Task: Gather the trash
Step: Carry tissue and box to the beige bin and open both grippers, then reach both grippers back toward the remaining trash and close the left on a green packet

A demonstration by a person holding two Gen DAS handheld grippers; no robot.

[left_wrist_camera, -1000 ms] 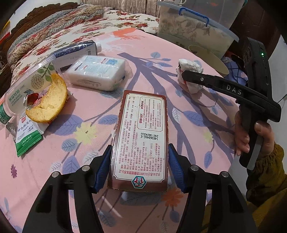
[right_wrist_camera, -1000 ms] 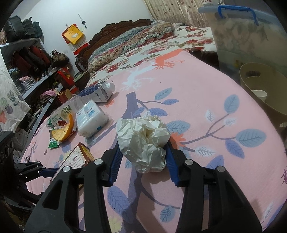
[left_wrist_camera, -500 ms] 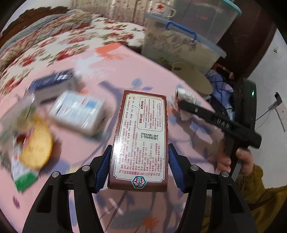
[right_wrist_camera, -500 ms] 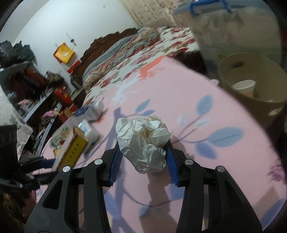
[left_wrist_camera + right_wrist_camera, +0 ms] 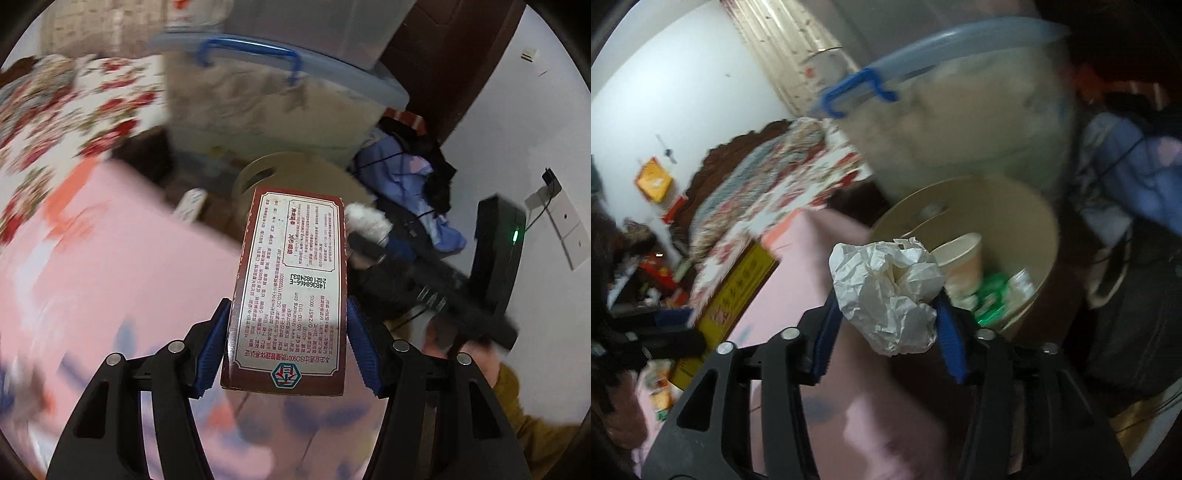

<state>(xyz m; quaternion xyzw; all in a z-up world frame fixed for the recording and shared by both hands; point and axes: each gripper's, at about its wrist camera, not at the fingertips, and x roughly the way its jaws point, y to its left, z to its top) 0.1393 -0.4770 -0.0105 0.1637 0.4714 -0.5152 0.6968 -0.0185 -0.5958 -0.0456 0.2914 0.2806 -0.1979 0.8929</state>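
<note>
**Both grippers loaded, held up by the bin**

The bin (image 5: pixel 1027 236) is the landmark: a round tan tub standing off the edge of the pink worktop (image 5: pixel 798 280), with a lidded storage box (image 5: pixel 960 122) rising just behind it and a heap of blue clothes (image 5: pixel 1126 170) to its right. Inside the bin sit a paper cup (image 5: pixel 962 258) and some green wrappers (image 5: pixel 991 295).

The carton (image 5: pixel 291 291), a brown box with a printed white label, is gripped at its near end between the blue pads of the left gripper (image 5: pixel 288 350); its far end points toward the bin (image 5: pixel 258 173), which shows just beyond it. The jaws are closed on the carton's two long sides.

The paper wad (image 5: pixel 886 295), crumpled and white, is pinched in the jaws of the right gripper (image 5: pixel 886 332) and hangs in front of the bin's near rim, over the worktop edge. From the left wrist view the same wad (image 5: pixel 365 218) appears just right of the carton's far end.
</note>
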